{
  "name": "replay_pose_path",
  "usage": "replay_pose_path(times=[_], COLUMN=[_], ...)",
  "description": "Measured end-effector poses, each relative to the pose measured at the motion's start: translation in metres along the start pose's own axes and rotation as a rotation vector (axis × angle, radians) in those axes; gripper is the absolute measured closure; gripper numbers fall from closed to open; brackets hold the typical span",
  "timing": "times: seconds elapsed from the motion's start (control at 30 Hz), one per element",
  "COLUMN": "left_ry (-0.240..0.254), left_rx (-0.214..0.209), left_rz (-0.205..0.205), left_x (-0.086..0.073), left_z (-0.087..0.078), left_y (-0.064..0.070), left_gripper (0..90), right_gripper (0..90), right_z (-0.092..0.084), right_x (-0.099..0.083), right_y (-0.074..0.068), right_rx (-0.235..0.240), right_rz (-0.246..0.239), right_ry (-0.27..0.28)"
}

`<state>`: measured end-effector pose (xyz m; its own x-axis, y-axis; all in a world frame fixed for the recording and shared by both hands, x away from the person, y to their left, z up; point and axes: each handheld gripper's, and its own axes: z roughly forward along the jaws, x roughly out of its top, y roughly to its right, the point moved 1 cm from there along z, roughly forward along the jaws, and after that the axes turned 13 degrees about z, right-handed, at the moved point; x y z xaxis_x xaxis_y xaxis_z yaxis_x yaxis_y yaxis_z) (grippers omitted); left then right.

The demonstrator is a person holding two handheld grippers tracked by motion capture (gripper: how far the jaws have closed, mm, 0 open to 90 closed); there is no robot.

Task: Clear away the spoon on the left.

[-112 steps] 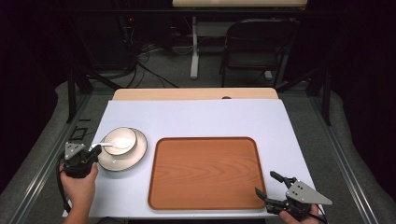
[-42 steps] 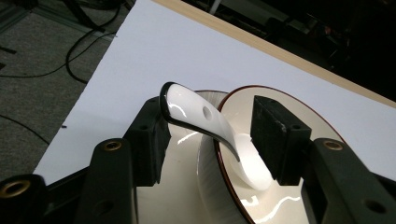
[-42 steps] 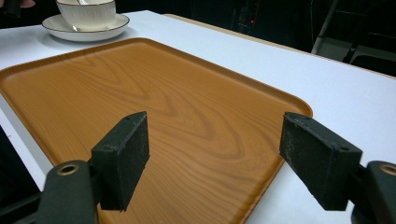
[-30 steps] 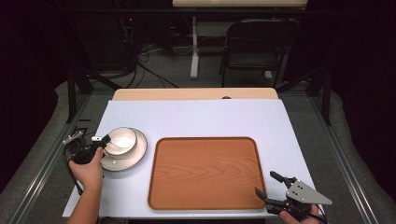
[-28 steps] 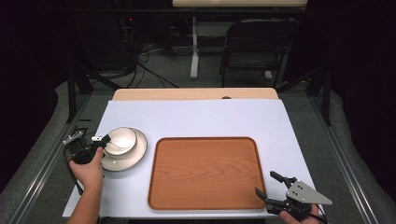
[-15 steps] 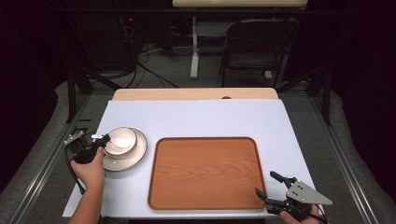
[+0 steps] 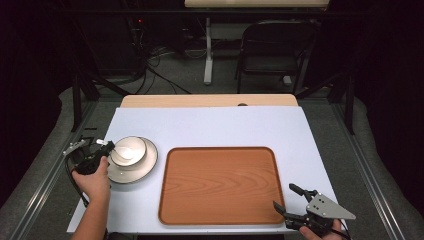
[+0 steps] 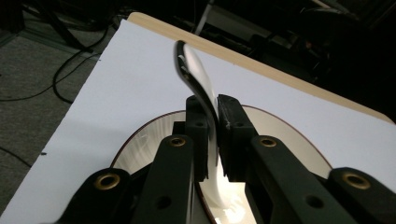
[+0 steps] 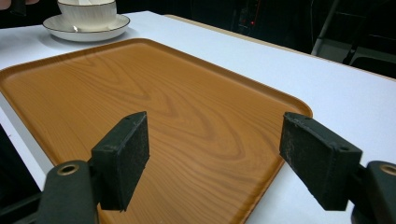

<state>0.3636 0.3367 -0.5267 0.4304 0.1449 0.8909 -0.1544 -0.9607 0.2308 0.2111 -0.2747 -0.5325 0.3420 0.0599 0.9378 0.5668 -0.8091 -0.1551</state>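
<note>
1. The left claw (image 7: 106, 146) sits at the left edge of the table (image 7: 210, 120), its jaws pressed on the handle of a white spoon (image 8: 196, 79). They have just been closing, and in the left gripper view the handle stands pinched between the 2 pads.
2. The spoon's long axis runs from the claw toward the bowl (image 7: 128, 150): handle end at the pads, the far end lying in the bowl, which stands on a saucer (image 7: 144, 167) just left of the wooden tray (image 7: 220, 185).
3. From the left claw, the tray lies to the right, with bowl and saucer between them. Any carry toward the tray would, I judge, first need a lift clear of the bowl's rim.
4. The right claw (image 7: 289, 200) hovers at the tray's near right corner, jaws spread wide with nothing between them; the right gripper view looks across the tray toward the bowl and saucer, well apart.
5. The left hand (image 7: 92, 180) is far nearer the spoon, so this move belongs to it.
</note>
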Motion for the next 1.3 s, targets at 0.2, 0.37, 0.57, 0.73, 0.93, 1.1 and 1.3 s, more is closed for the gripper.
replay_pose_path(times=[0.2, 0.37, 0.57, 0.73, 0.93, 1.1, 1.3], left_ry=[0.000, -0.001, -0.010, -0.015, -0.016, -0.025, -0.024], left_rx=[-0.005, -0.005, -0.005, -0.008, -0.010, -0.012, -0.016], left_rz=[0.004, 0.002, 0.008, 0.010, 0.032, 0.073, 0.126], left_x=[0.002, 0.002, 0.004, 0.008, 0.017, 0.026, 0.038], left_z=[-0.001, -0.001, -0.003, -0.007, -0.013, -0.019, -0.026], left_y=[0.001, 0.000, 0.000, -0.001, 0.001, 0.004, 0.010], left_gripper=[85.0, 85.0, 85.1, 85.2, 85.2, 85.2, 85.2], right_gripper=[23.6, 23.6, 23.6, 23.6, 23.6, 23.5, 23.6], right_z=[0.000, 0.000, 0.000, 0.000, 0.001, 0.001, 0.001], right_x=[0.000, 0.000, 0.000, 0.000, 0.000, 0.000, 0.000], right_y=[0.000, 0.000, 0.000, 0.000, 0.000, 0.000, 0.000], right_rx=[0.000, 0.001, 0.001, 0.001, 0.001, 0.002, 0.000], right_rz=[0.000, 0.001, -0.001, 0.000, 0.001, 0.005, 0.004], right_ry=[0.000, -0.001, -0.002, -0.003, -0.004, -0.008, -0.007])
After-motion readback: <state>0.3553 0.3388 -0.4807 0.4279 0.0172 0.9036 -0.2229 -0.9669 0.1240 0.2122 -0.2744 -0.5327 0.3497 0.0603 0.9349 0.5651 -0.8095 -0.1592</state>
